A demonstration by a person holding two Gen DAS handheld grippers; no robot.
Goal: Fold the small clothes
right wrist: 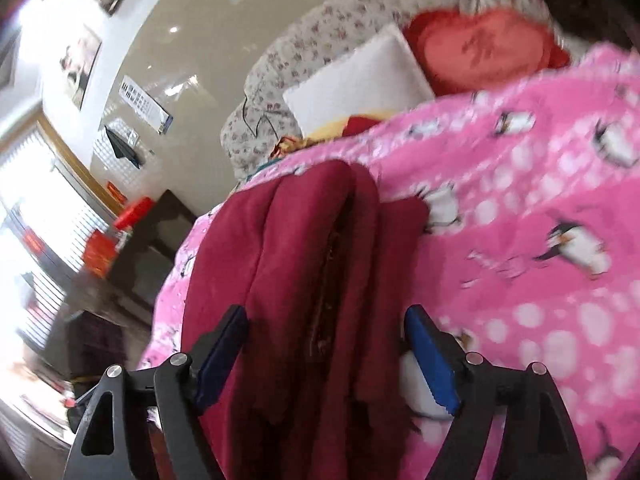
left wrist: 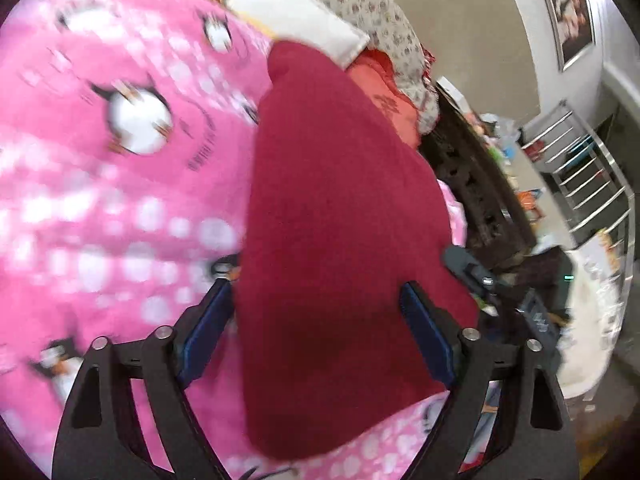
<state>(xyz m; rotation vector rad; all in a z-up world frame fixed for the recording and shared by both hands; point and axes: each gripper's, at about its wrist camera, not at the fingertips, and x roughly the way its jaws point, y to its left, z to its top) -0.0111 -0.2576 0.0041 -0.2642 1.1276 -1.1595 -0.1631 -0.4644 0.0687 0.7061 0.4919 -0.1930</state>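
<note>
I see a dark red garment (left wrist: 340,208) lying bunched in folds on a pink penguin-print blanket (left wrist: 120,184), with my left gripper (left wrist: 320,336) and right gripper (right wrist: 326,354) each spread wide around its near end, blue pads (right wrist: 430,356) clamping nothing.

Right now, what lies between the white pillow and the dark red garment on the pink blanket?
In the right wrist view, a strip of yellow and red fabric and pink penguin blanket separates the white pillow from the dark red garment.
</note>
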